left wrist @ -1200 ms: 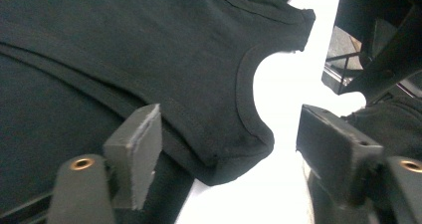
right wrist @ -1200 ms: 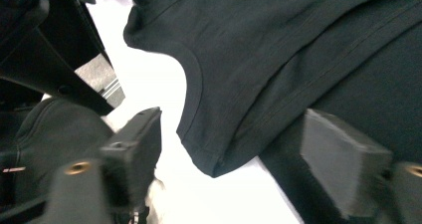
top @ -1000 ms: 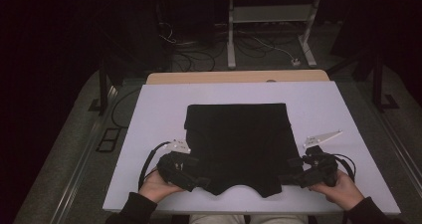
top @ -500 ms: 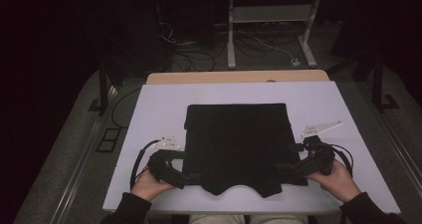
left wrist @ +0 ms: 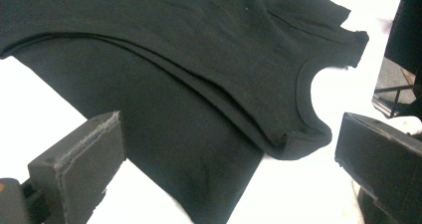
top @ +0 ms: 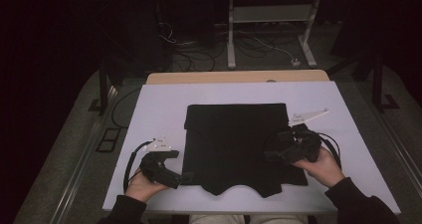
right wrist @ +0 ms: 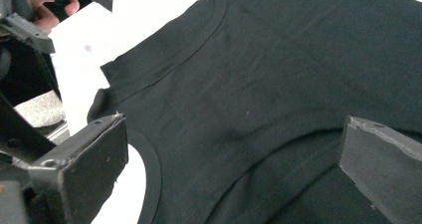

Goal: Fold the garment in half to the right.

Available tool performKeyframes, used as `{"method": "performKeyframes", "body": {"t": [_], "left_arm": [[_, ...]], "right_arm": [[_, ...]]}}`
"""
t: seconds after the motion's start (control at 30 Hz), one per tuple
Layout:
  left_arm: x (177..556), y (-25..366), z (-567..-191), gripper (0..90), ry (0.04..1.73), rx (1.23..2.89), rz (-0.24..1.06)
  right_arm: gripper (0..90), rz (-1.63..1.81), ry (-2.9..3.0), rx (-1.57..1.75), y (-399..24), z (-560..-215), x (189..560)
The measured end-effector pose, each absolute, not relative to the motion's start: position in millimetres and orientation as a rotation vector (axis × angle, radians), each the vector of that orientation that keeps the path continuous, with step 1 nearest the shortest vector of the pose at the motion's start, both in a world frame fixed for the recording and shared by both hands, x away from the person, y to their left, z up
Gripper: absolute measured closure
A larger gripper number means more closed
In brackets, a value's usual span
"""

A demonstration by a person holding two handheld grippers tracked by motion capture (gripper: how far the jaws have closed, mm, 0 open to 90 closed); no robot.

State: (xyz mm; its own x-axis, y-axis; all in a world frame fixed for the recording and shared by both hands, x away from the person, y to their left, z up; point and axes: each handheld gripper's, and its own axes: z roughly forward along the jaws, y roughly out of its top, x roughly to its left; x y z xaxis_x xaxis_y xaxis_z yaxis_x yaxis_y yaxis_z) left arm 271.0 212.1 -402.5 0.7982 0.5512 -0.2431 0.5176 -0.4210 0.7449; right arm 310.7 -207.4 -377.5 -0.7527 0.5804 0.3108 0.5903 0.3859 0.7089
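A black shirt lies folded flat on the white table, its neckline at the near edge. My left gripper sits at the shirt's near left corner, pointing right. Its jaws have just been opening; in the left gripper view they stand wide, with the shirt lying ahead and untouched. My right gripper hovers over the shirt's right side, pointing left. It too has just been opening, and in the right gripper view its jaws stand wide above the cloth without pressing on it.
A wooden tabletop edge borders the white table at the back. Beyond it stand a metal frame and loose cables on the dark floor. White table surface shows on both sides of the shirt.
My right gripper has moved away from the near edge and inward over the shirt's right side. My left gripper has shifted slightly left, off the shirt's near corner.
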Motion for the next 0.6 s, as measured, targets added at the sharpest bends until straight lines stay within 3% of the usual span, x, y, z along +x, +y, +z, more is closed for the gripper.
{"method": "performKeyframes", "body": {"t": [0.6], "left_arm": [[268.8,233.2,-407.0,0.0,0.853,2.063,0.122]], "right_arm": [[0.0,-1.359,-2.638,-1.101,-185.8,-367.1,349.2]]}}
